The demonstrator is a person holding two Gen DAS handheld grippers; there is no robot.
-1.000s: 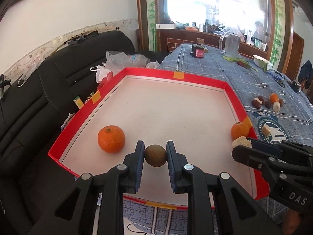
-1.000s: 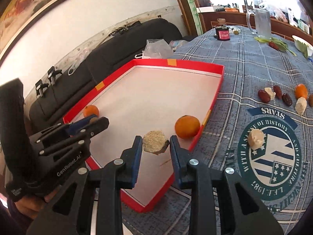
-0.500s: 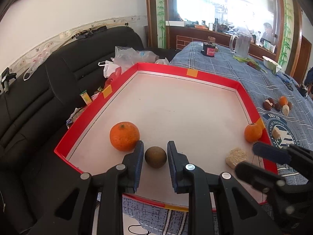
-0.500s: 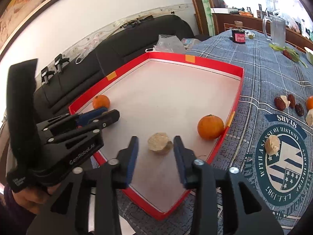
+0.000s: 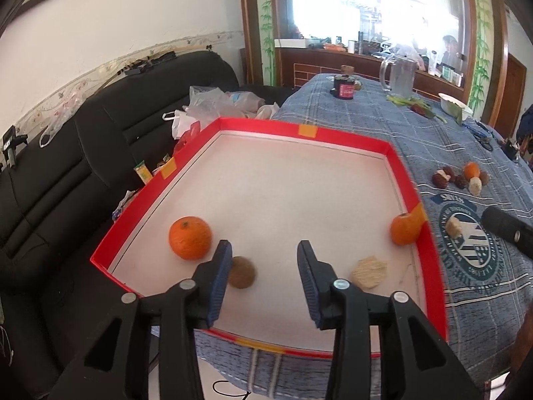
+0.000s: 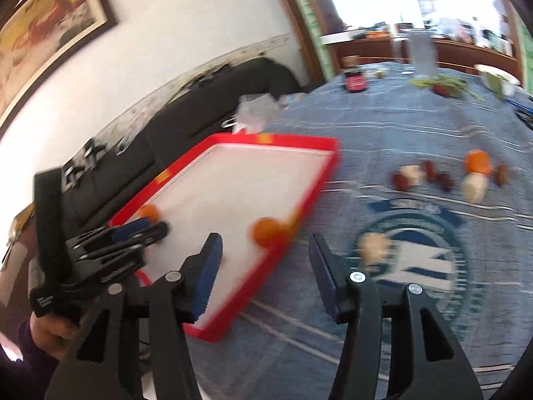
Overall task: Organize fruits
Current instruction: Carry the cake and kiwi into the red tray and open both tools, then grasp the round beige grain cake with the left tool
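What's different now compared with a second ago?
Both fruits were let go: the left hand-held gripper opened, leaving the kiwi in the tray; the right hand-held gripper dropped the beige piece there and swung right. Both oranges stayed.

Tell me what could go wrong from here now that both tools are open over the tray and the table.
The brown kiwi lies loose right beside the left tool's fingertip, so a sideways pull could knock it into the orange. The right tool is heavily blurred, apparently swinging toward the pieces on the tablecloth; it might clip the red tray rim or bump the pale chunk.
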